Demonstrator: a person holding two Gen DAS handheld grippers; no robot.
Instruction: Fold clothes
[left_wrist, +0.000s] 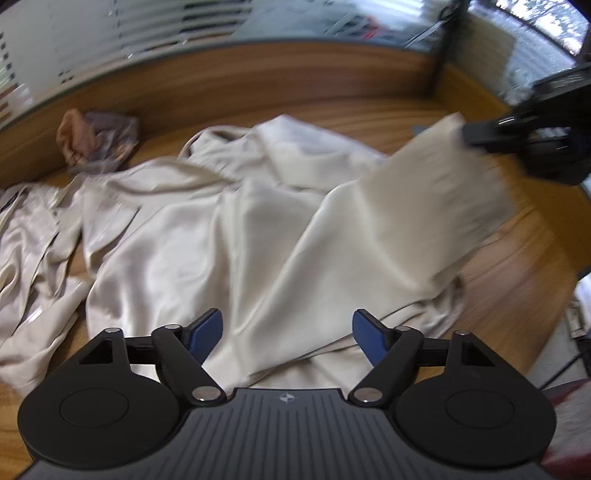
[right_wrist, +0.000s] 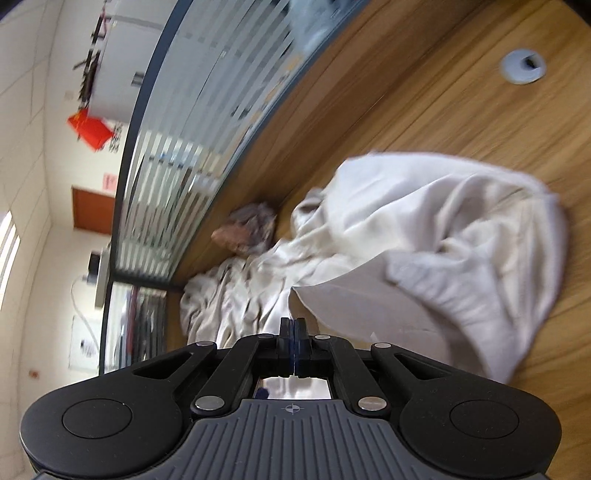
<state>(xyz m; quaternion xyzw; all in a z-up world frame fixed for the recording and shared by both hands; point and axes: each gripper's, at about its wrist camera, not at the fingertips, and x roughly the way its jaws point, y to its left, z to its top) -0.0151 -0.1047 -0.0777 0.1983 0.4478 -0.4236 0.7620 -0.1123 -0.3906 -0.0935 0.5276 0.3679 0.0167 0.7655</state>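
Wooden bench (left_wrist: 498, 280) spread with a rumpled cream garment (left_wrist: 207, 236), left gripper (left_wrist: 288, 332) fingers wide above it, right gripper (right_wrist: 293, 332) fingers pinching its lifted sleeve (left_wrist: 436, 192).

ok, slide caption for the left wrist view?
Left gripper open above beige garment on wooden table; right gripper lifts one end.

garment (left_wrist: 207, 236): cream, satiny | rumpled, spread on table | one corner lifted

My left gripper (left_wrist: 288, 332) hangs tilted downward, blue pads (left_wrist: 207, 334) spread wide, nothing pinched. My right gripper (right_wrist: 294, 330) is rolled sideways, jaws pressed together on a cream sleeve (left_wrist: 436, 192).
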